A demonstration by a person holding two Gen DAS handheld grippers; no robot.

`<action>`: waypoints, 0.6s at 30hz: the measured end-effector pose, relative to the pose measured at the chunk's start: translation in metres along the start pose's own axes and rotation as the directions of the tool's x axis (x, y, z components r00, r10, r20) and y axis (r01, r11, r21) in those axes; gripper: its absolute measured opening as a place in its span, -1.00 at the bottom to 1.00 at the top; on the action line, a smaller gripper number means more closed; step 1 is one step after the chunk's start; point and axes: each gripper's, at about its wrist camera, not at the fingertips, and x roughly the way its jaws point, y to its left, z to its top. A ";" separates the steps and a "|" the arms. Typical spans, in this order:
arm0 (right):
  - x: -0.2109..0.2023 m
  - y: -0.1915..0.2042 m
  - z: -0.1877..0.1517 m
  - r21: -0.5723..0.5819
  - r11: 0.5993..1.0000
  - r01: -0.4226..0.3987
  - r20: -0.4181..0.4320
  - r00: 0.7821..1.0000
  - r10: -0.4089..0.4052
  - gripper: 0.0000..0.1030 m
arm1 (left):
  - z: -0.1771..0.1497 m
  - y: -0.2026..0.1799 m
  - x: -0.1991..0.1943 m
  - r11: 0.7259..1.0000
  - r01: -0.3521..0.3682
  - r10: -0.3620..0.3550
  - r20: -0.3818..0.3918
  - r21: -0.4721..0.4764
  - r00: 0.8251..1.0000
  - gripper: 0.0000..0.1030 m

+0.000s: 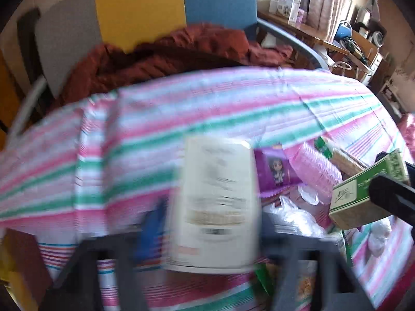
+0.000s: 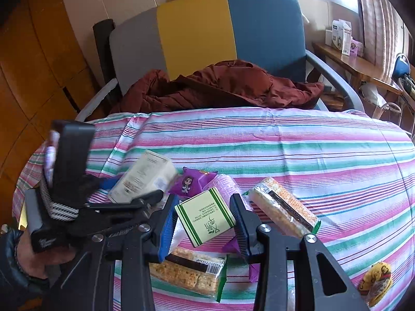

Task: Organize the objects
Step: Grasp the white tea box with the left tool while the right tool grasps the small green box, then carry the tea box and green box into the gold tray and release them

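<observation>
My left gripper (image 1: 210,223) is shut on a cream-white box (image 1: 215,202) and holds it above the striped bedsheet (image 1: 181,108); the view is blurred. The box also shows in the right wrist view (image 2: 145,176). My right gripper (image 2: 205,220) is shut on a small green-and-white carton (image 2: 205,217), also seen in the left wrist view (image 1: 363,197). Below lie a purple snack packet (image 2: 189,182), a pink wrapped roll (image 2: 225,184) and two cracker packs (image 2: 282,207) (image 2: 189,272).
A chair (image 2: 228,31) with grey, yellow and blue panels stands behind the bed, a rust-red jacket (image 2: 223,85) on its seat. A small yellow toy (image 2: 376,282) lies at the right. A wooden shelf (image 2: 358,64) with boxes is at far right.
</observation>
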 end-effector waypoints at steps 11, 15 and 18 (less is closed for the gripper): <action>-0.007 0.015 -0.003 -0.076 0.997 -0.033 0.036 0.999 0.036 -0.22 | -0.046 0.028 -0.092 0.993 0.077 -0.063 0.150 -0.088 0.987 0.01; -0.011 0.029 -0.007 -0.112 0.992 -0.059 0.045 0.997 0.064 -0.22 | -0.078 0.048 -0.128 0.991 0.070 -0.051 0.164 -0.114 0.985 0.01; -0.013 0.041 -0.009 -0.138 0.989 -0.053 0.043 0.997 0.059 -0.22 | -0.106 0.071 -0.154 0.984 0.062 -0.030 0.189 -0.165 0.982 0.01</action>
